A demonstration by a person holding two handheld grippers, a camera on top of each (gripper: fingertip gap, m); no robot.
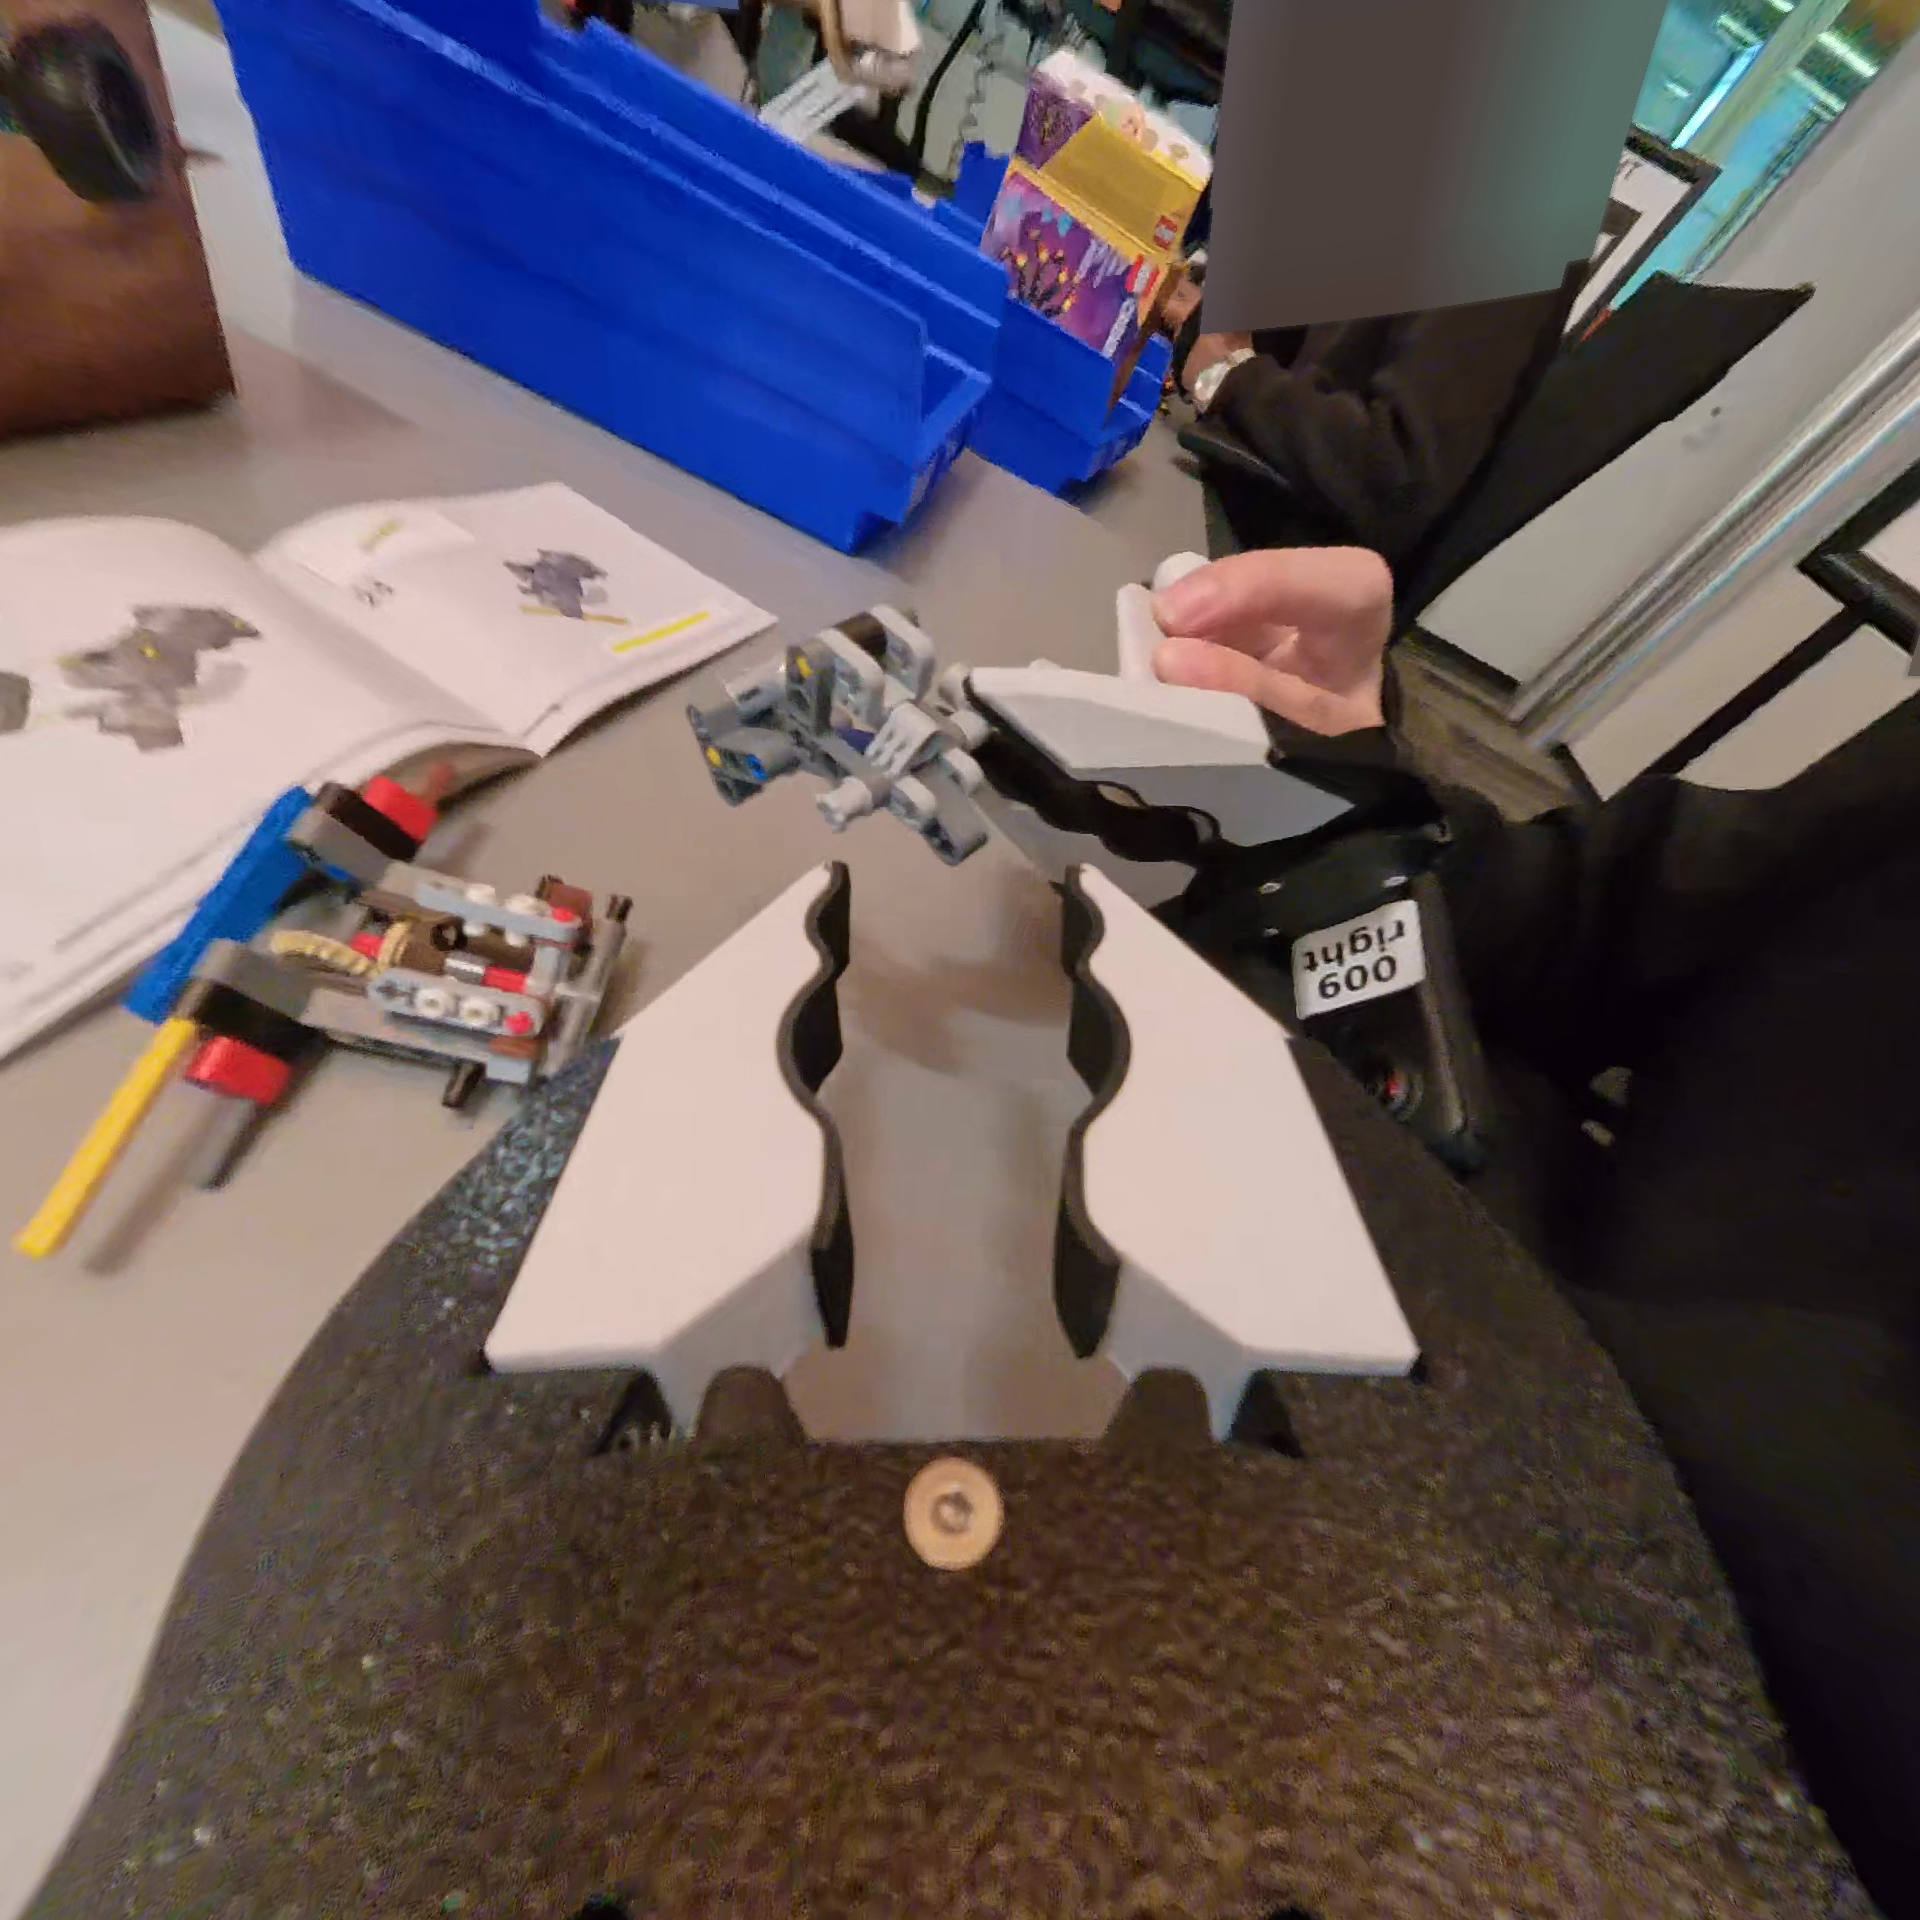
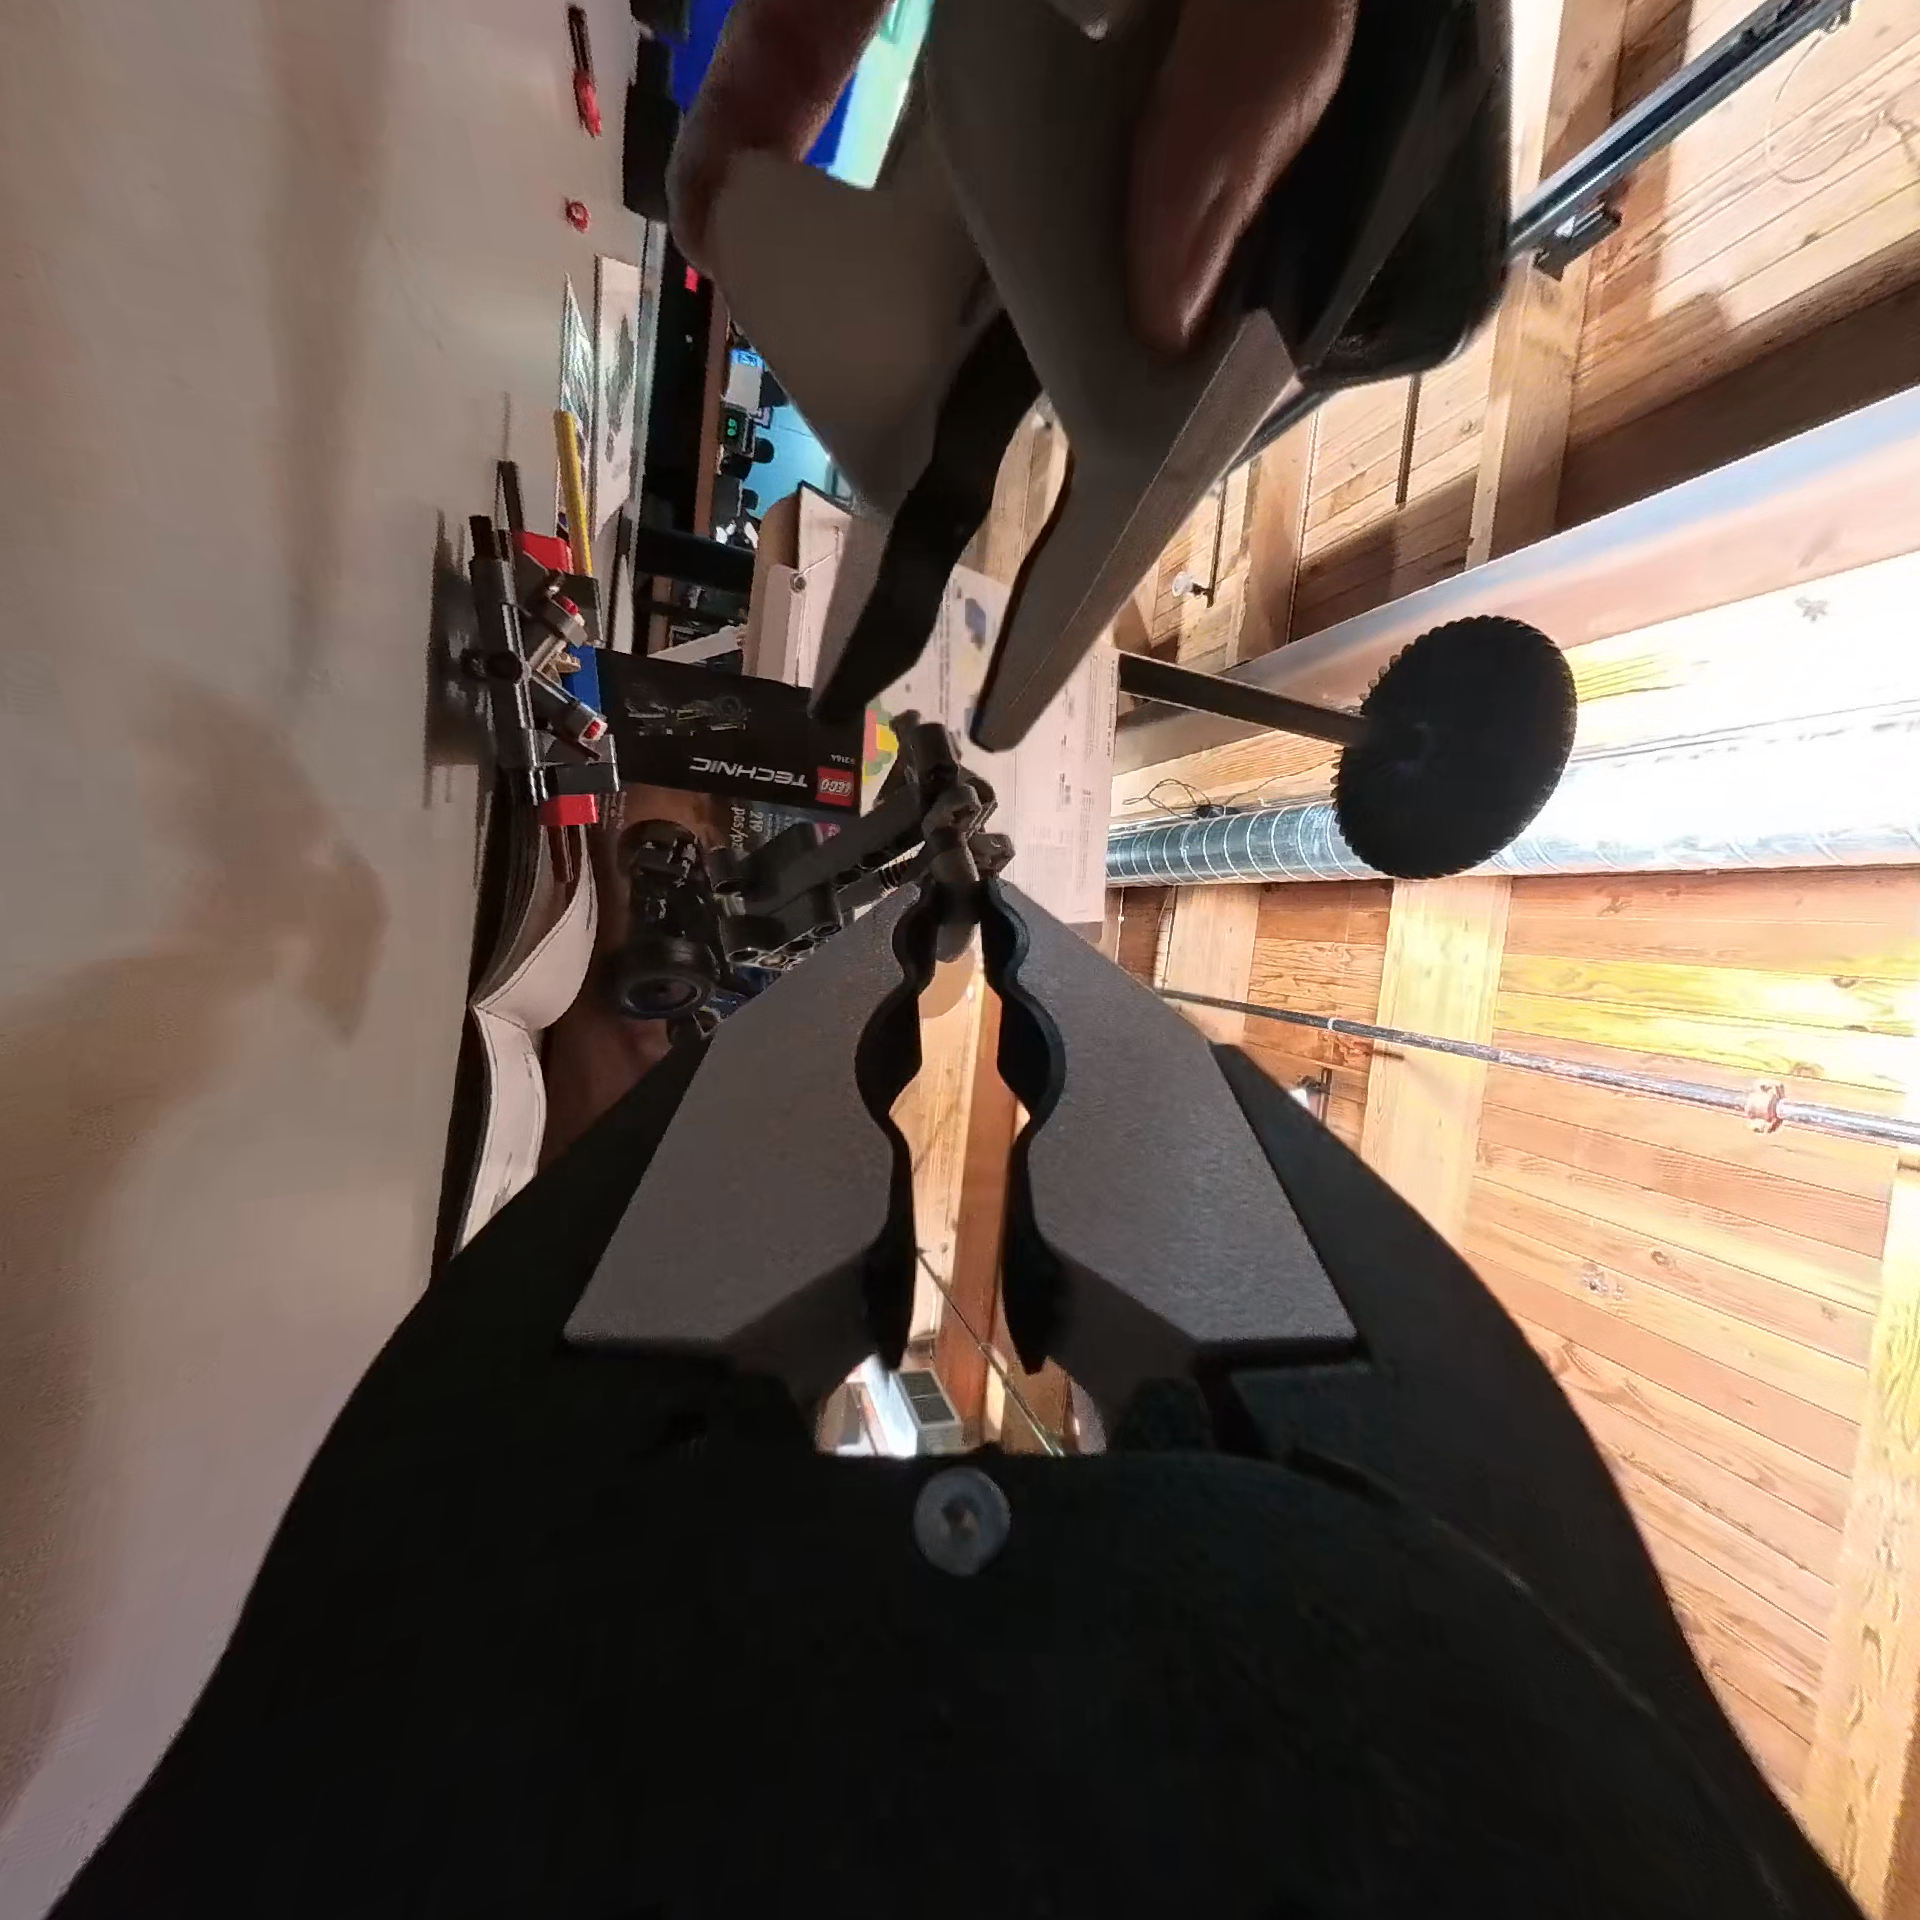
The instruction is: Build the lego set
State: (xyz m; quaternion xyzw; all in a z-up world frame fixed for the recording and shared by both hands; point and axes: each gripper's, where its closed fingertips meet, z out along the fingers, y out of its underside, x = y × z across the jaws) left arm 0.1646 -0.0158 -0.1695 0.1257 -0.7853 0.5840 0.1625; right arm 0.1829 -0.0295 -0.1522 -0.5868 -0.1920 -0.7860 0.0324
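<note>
My right gripper (image 2: 951, 904) is shut on a small grey Technic sub-assembly (image 2: 831, 894) and holds it in the air above the table. In the left wrist view the same gripper (image 1: 977, 758) comes in from the right with that sub-assembly (image 1: 842, 727) at its tips, a hand (image 1: 1278, 644) resting on top of it. My left gripper (image 1: 951, 894) is open and empty, its tips just below the sub-assembly, not touching; it shows from above in the right wrist view (image 2: 904, 727). A larger grey, red and blue chassis build (image 1: 416, 956) lies on the table to the left (image 2: 540, 675).
An open instruction booklet (image 1: 312, 665) lies at the left behind the chassis. A yellow axle (image 1: 104, 1132) lies by it. Blue bins (image 1: 623, 260) and a purple set box (image 1: 1091, 229) stand at the back. A black set box (image 2: 727, 748) stands behind the chassis. A person in black sits at the right.
</note>
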